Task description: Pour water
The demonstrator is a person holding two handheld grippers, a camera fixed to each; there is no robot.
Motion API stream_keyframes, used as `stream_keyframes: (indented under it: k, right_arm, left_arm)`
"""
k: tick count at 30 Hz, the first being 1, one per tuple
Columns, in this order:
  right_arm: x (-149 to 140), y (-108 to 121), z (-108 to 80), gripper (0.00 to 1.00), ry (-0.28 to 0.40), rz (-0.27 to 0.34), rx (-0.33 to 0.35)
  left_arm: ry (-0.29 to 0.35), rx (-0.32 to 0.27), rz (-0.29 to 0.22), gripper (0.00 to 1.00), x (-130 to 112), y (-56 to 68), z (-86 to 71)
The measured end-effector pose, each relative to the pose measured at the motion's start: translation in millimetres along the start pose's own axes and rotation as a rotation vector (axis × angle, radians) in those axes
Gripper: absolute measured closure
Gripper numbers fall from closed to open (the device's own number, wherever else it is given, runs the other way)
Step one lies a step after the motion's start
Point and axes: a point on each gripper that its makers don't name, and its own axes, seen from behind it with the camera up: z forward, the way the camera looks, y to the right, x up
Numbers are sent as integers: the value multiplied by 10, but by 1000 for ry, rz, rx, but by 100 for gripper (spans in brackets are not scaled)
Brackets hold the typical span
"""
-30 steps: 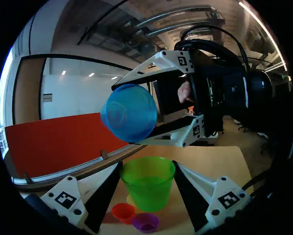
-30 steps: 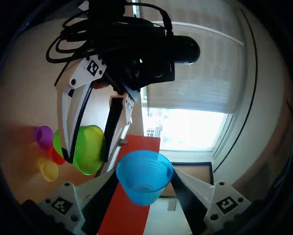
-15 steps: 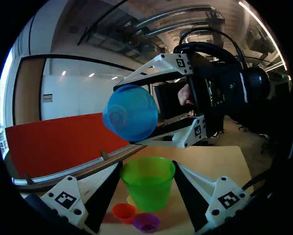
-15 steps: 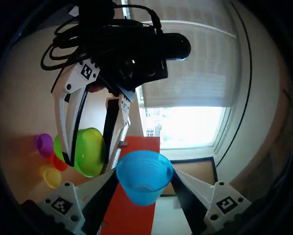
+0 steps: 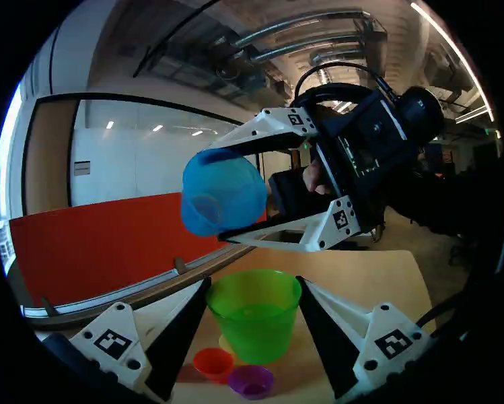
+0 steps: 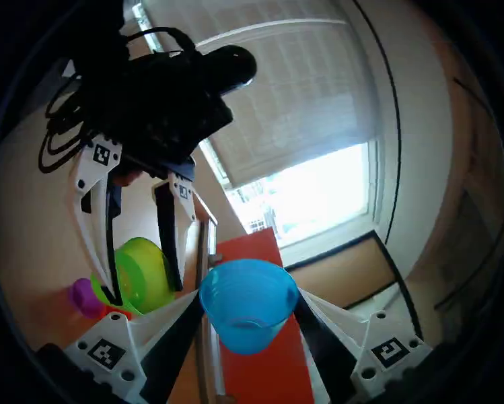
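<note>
Pinches the green cup (image 5: 254, 316) between the jaws of the left gripper (image 5: 252, 283), upright above the bench (image 5: 379, 276), partly filled with clear water. Clamps the translucent blue cup (image 6: 248, 306) in the jaws of the right gripper (image 6: 247, 296), tilted, higher than the green one and apart from it; cannot tell its contents. Leaves a small orange cup (image 5: 212, 363) and a purple cup (image 5: 250, 382) side by side on the bench below.

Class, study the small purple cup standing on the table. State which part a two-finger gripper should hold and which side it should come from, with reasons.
Probably the side wall just under the rim of the purple cup, approached from its right as the left gripper view shows it. It stands upright, mouth up, and seems to narrow downward, so a high grip should hold. The orange cup crowds its left.
</note>
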Motion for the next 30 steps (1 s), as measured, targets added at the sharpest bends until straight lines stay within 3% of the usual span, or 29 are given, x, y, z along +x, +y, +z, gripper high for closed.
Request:
stream_keyframes:
  k: [6, 15, 22, 30]
  right_arm:
    - [-50, -22, -26, 9, 1, 180, -33]
    - [-91, -72, -79, 9, 12, 505, -40]
    - [-178, -185, -112, 9, -13, 721, 2]
    - [-229, -365, -136, 8, -48, 917, 64]
  left_arm:
    - [-4, 1, 0, 10, -10, -8, 7]
    - [-5, 4, 1, 10, -6, 4, 12]
    - [-6, 5, 1, 10, -3, 10, 6]
    - [-11, 3, 7, 10, 5, 21, -23]
